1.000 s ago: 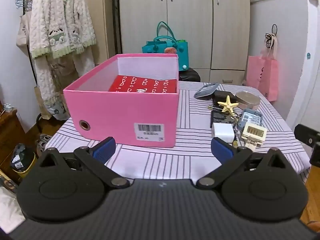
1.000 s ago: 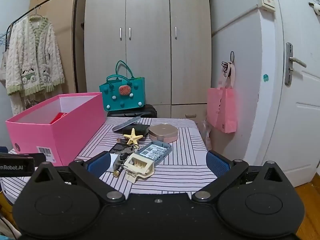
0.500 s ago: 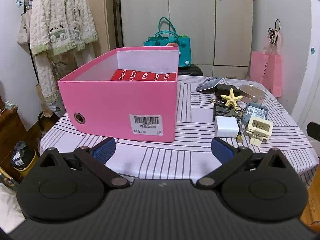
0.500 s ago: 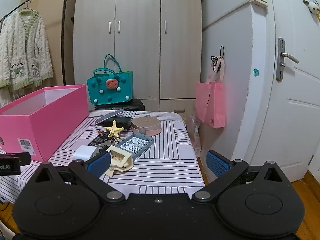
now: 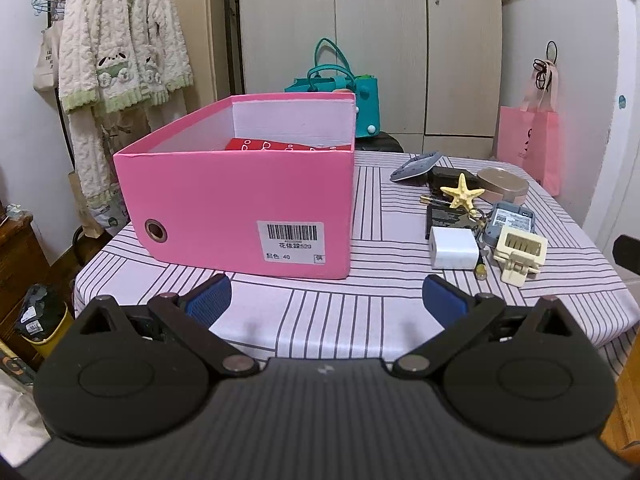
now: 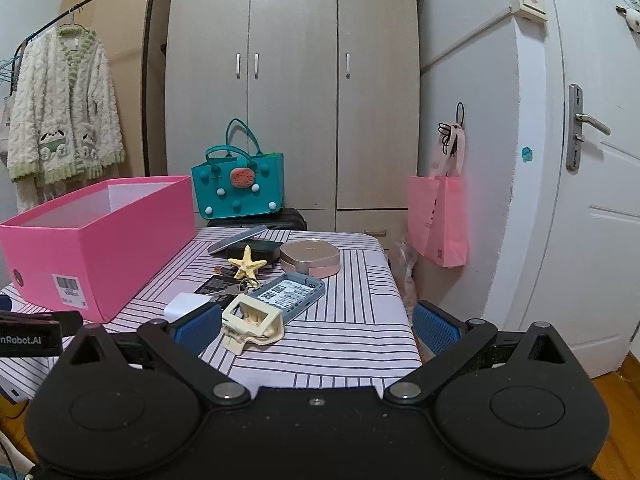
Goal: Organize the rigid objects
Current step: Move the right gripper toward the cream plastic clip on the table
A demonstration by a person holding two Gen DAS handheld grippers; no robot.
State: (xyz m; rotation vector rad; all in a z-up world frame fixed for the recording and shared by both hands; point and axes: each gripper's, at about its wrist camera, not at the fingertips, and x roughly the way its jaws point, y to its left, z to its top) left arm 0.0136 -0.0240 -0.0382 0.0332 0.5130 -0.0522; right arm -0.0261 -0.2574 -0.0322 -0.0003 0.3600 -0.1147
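- Rigid objects: a yellow starfish [image 5: 462,196], white square charger [image 5: 454,247], cream plastic clip [image 5: 519,251] and grey-blue labelled case [image 5: 511,220] cluster on the striped tablecloth [image 5: 380,292], right of the open pink cardboard box [image 5: 236,204].
- Left gripper [image 5: 325,298] and right gripper [image 6: 316,330]: both spread apart, empty.

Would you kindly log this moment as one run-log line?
left gripper: open, empty | right gripper: open, empty | pink box: holds red item | starfish, white charger: on table
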